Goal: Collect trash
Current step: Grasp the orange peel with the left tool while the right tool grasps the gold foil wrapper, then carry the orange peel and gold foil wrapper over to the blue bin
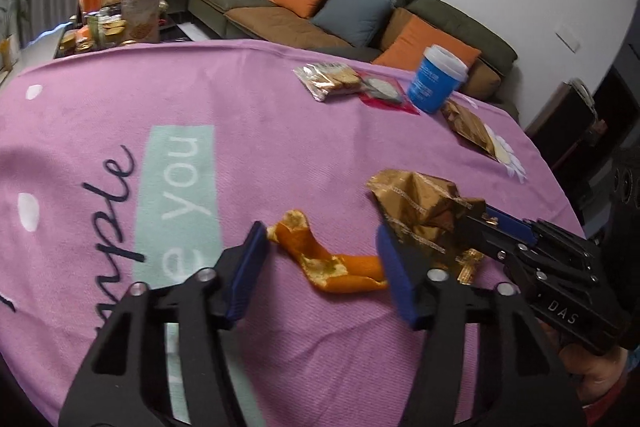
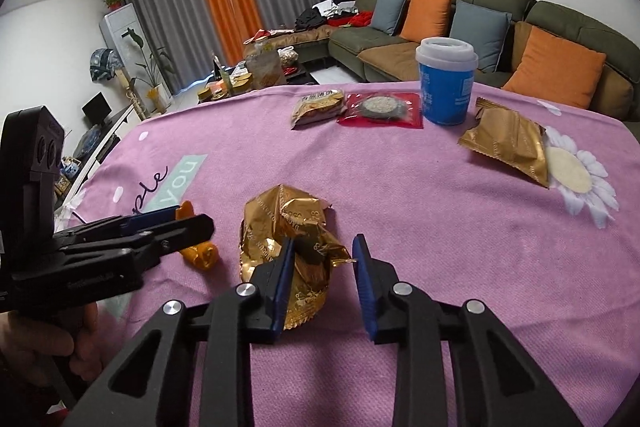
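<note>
An orange peel (image 1: 320,259) lies on the pink tablecloth (image 1: 260,131) between the blue pads of my left gripper (image 1: 320,231). Its two ends reach the pads, but I see no squeeze on it. A crumpled gold wrapper (image 2: 280,227) lies just right of the peel, between the fingers of my right gripper (image 2: 324,241). The left pad rests against the foil, while the right pad stands a little off it. In the left wrist view the right gripper (image 1: 476,223) comes in from the right onto the wrapper (image 1: 416,203). The right wrist view shows the left gripper (image 2: 192,219) at the peel (image 2: 200,253).
Farther back on the cloth stand a blue cup with a white lid (image 2: 446,87), a flat gold packet (image 2: 508,143), a biscuit pack (image 2: 318,107) and a red packet (image 2: 380,109). A green sofa (image 2: 580,27) with cushions runs behind the table. A hand (image 2: 36,347) holds the left gripper.
</note>
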